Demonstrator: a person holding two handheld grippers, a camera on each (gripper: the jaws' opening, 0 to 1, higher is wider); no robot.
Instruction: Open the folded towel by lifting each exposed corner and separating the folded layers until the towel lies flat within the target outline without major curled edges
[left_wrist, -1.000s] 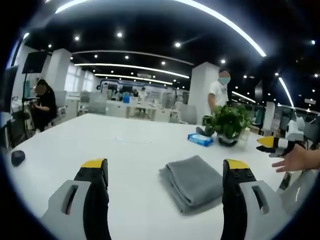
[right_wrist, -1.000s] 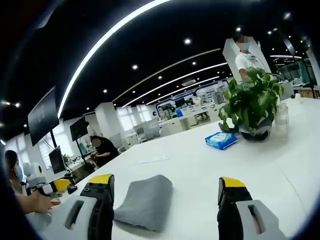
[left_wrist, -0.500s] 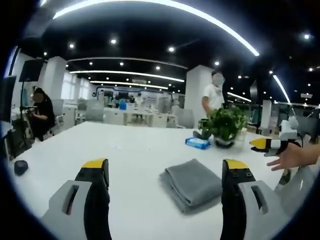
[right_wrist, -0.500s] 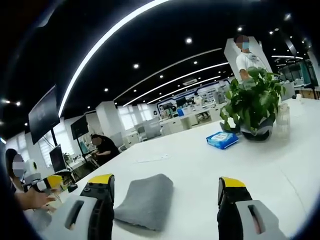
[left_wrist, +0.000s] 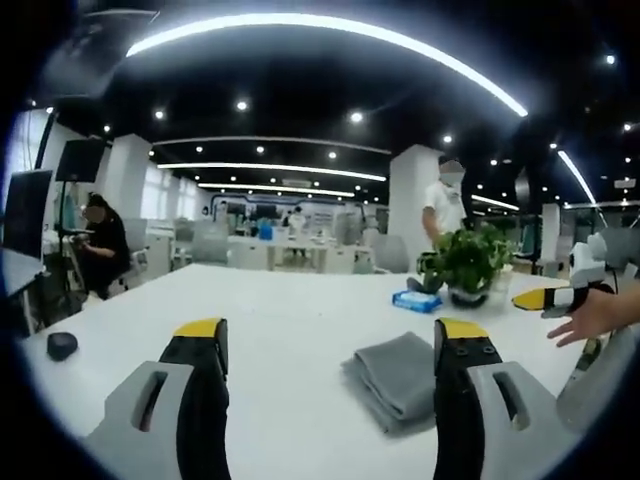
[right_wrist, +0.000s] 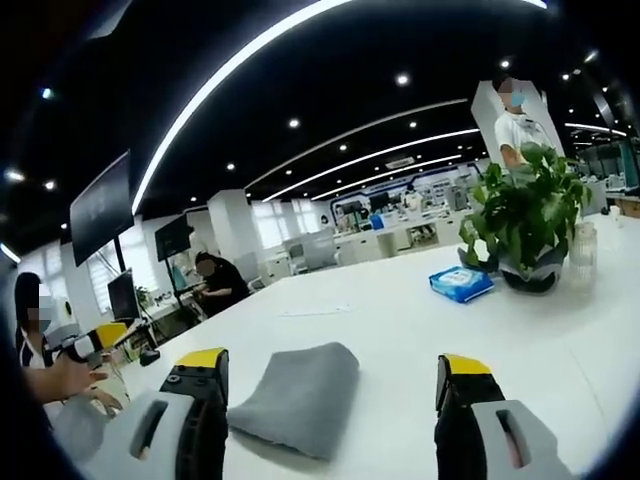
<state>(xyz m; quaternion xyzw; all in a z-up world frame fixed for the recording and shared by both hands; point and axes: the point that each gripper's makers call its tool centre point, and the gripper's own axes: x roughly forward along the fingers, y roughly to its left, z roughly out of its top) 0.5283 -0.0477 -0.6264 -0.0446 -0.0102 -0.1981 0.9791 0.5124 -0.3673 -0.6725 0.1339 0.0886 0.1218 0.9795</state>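
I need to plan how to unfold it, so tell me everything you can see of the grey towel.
The grey towel is soft-looking cloth, folded into a compact rectangle with stacked layers showing along its near edge. It lies flat on the white table, untouched. In the left gripper view it sits beside the right jaw; in the right gripper view, beside the left jaw. No corner is lifted yet.

Open-plan office: white table (left_wrist: 300, 330), dark ceiling with light strips (right_wrist: 330, 165), white pillars (left_wrist: 412, 205).

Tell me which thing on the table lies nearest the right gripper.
The grey folded towel, lying flat just ahead of its left finger; the blue packet and potted plant sit farther back.
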